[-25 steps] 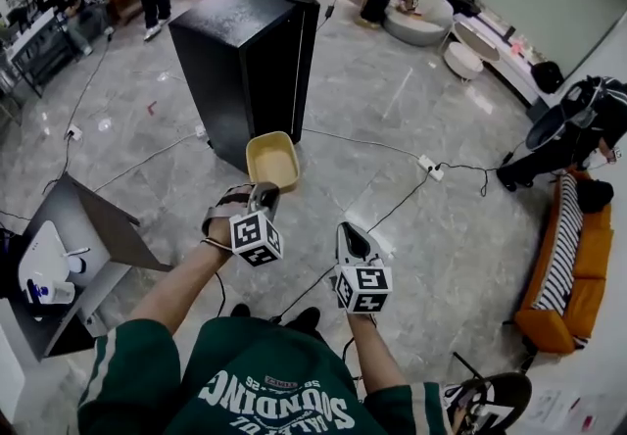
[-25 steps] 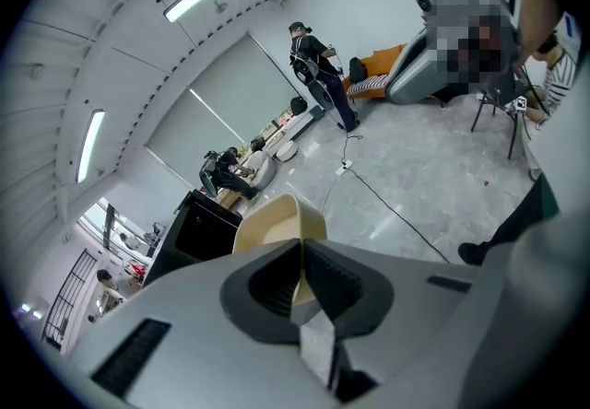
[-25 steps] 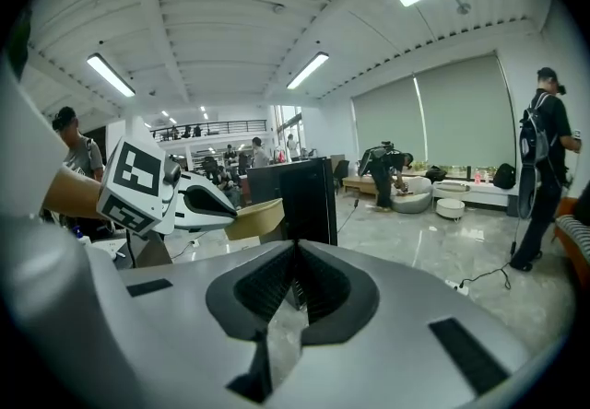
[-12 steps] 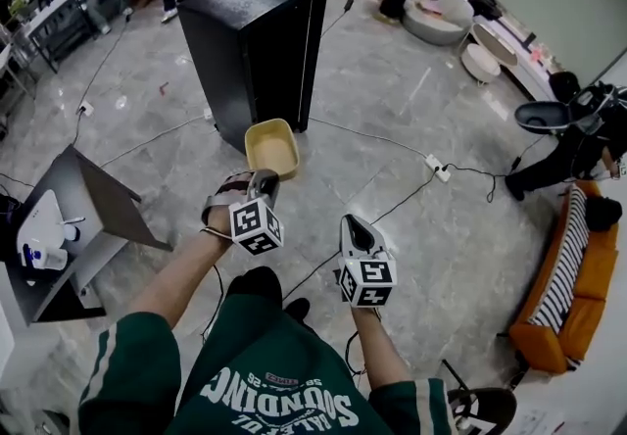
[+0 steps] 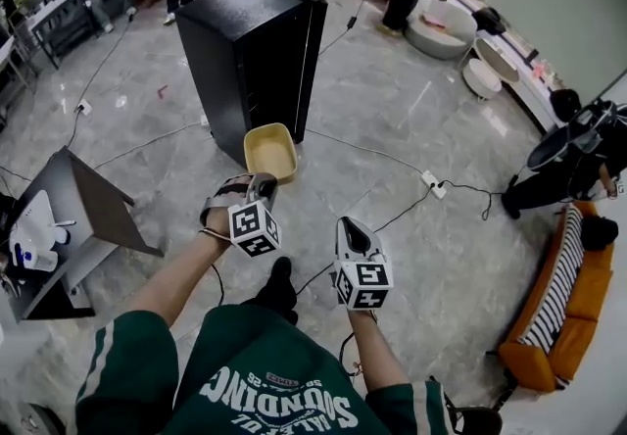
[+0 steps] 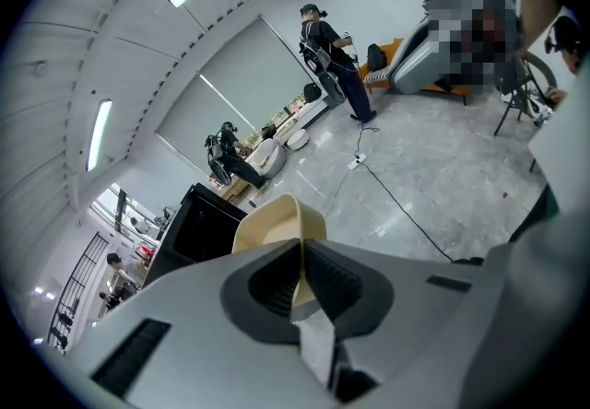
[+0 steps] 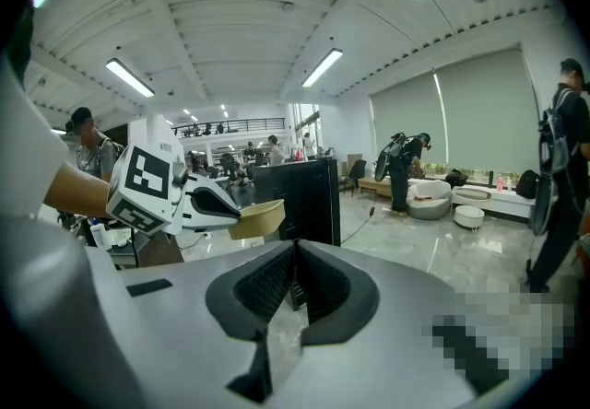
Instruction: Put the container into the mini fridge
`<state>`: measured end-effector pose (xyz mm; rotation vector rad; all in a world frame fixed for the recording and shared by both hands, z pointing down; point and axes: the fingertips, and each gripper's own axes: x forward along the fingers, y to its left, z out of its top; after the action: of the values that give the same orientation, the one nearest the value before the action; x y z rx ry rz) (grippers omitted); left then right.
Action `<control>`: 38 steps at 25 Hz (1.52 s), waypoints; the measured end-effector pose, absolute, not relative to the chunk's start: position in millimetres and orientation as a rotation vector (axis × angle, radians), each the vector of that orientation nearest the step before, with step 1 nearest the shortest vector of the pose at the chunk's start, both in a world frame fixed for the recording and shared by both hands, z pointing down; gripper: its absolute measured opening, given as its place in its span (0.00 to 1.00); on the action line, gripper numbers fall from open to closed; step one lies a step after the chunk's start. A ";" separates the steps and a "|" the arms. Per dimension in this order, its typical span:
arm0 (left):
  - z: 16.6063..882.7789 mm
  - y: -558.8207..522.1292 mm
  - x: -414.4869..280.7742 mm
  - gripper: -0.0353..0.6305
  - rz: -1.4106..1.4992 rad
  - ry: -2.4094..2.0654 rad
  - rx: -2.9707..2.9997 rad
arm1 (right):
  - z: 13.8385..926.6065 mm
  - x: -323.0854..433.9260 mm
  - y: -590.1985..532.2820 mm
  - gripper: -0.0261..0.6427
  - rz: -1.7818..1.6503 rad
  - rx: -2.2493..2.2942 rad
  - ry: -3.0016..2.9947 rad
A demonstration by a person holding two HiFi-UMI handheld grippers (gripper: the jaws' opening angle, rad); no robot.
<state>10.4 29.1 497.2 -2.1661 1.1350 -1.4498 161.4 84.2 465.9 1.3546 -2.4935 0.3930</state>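
Note:
A beige plastic container hangs over the floor, with my left gripper shut on its near rim. In the left gripper view the rim of the container is pinched between the jaws of the left gripper. The black mini fridge stands on the floor just beyond it, and its door side is hidden from the head view. To the right, my right gripper is shut and empty. In its own view the right gripper points at the fridge, with the container to the left.
Cables and a power strip run across the grey tiled floor right of the fridge. A dark side table with white items stands at the left. An orange sofa sits at the right. People stand beyond the fridge and at the right edge.
The person has stepped forward, with one foot now showing below the grippers. The side table has slid left in view. Both grippers keep their pose, and the container stays held.

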 end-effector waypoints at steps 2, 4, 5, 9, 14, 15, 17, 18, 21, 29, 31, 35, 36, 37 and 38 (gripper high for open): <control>498.0 14.6 10.9 0.09 -1.448 1.139 -2.168 | 465.3 161.9 70.0 0.09 0.384 1.349 -2.495; 498.5 -1.4 12.2 0.09 -1.442 1.145 -2.173 | 466.3 163.5 52.9 0.09 0.378 1.342 -2.491; 499.4 -9.4 12.8 0.09 -1.441 1.146 -2.175 | 467.4 164.3 44.3 0.09 0.379 1.341 -2.487; 506.5 -42.5 10.5 0.09 -1.449 1.139 -2.180 | 472.0 163.0 9.6 0.09 0.386 1.340 -2.483; 512.1 -84.3 3.3 0.09 -1.463 1.127 -2.183 | 473.9 154.1 -32.1 0.09 0.389 1.328 -2.482; 512.8 -92.5 2.0 0.09 -1.465 1.126 -2.184 | 473.9 152.9 -40.3 0.09 0.391 1.327 -2.481; 513.7 -107.5 0.2 0.09 -1.468 1.124 -2.183 | 474.5 151.6 -55.4 0.09 0.393 1.324 -2.479; 514.1 -114.1 -0.7 0.09 -1.469 1.123 -2.183 | 475.4 151.0 -62.2 0.09 0.394 1.323 -2.477; 515.8 -130.9 -4.8 0.09 -1.471 1.119 -2.184 | 478.2 146.6 -79.6 0.09 0.397 1.317 -2.472; 519.5 -163.5 -13.6 0.09 -1.467 1.114 -2.197 | 477.7 131.1 -113.6 0.09 0.392 1.309 -2.475; 521.6 -168.0 -13.4 0.09 -1.468 1.109 -2.204 | 479.2 131.0 -116.8 0.09 0.400 1.315 -2.470; 525.0 -173.7 -11.7 0.09 -1.474 1.090 -2.210 | 483.3 134.2 -121.4 0.09 0.418 1.323 -2.455; 526.2 -174.7 -10.9 0.09 -1.476 1.085 -2.211 | 485.0 135.4 -122.5 0.09 0.423 1.324 -2.452; 528.0 -175.5 -10.0 0.09 -1.479 1.081 -2.213 | 487.1 136.5 -123.5 0.09 0.427 1.324 -2.449; 530.1 -176.6 -9.3 0.09 -1.482 1.078 -2.214 | 489.1 137.2 -124.9 0.09 0.431 1.323 -2.448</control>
<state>-9.3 -176.6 530.1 -2.2145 1.0785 -1.4819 137.2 -124.9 489.1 1.3231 -2.4476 0.4310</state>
